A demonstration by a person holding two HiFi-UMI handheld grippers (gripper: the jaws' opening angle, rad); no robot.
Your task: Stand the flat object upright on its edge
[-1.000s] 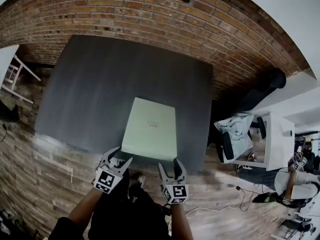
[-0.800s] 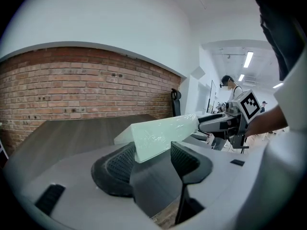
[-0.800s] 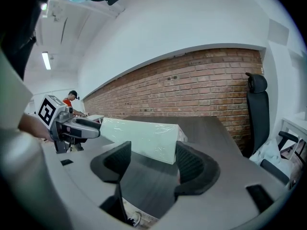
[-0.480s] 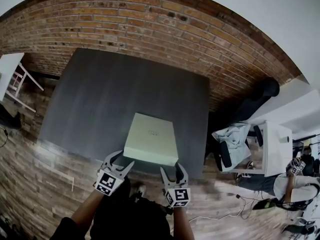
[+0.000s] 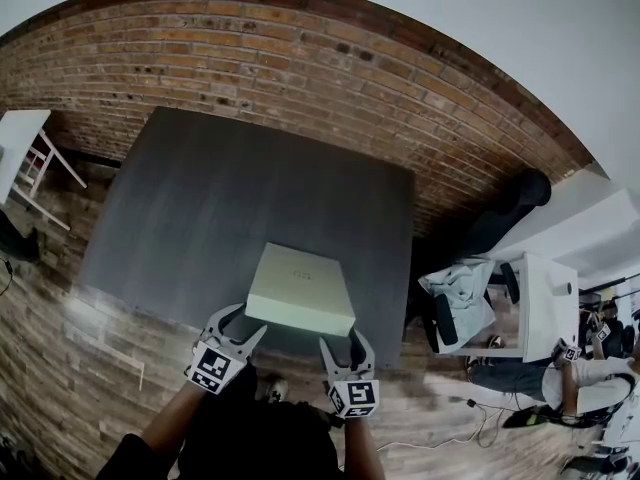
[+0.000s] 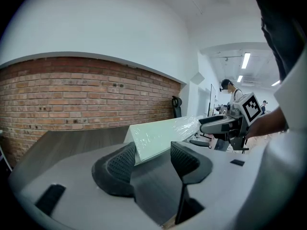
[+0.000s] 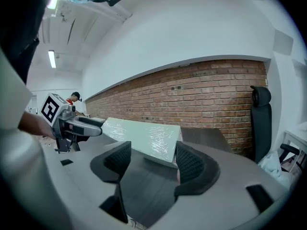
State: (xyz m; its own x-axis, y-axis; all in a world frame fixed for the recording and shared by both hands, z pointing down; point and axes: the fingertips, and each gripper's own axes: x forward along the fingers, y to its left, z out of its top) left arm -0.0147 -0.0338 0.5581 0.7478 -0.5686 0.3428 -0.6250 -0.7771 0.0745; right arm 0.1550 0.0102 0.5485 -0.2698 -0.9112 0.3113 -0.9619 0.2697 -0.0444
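At the dark tabletop's (image 5: 200, 208) near edge, a pale flat box (image 5: 300, 288) tilts, front raised, seemingly propped by the left gripper (image 5: 240, 320) and right gripper (image 5: 342, 341), fingers spread wide; not yet upright.

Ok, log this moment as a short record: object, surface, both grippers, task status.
object: pale green flat box, film-wrapped
pose: looks tilted, near edge raised, not upright
surface: dark grey table
left gripper: jaws apart, at the box's near left corner
right gripper: jaws apart, at the box's near right corner
task status: box not yet standing on its edge
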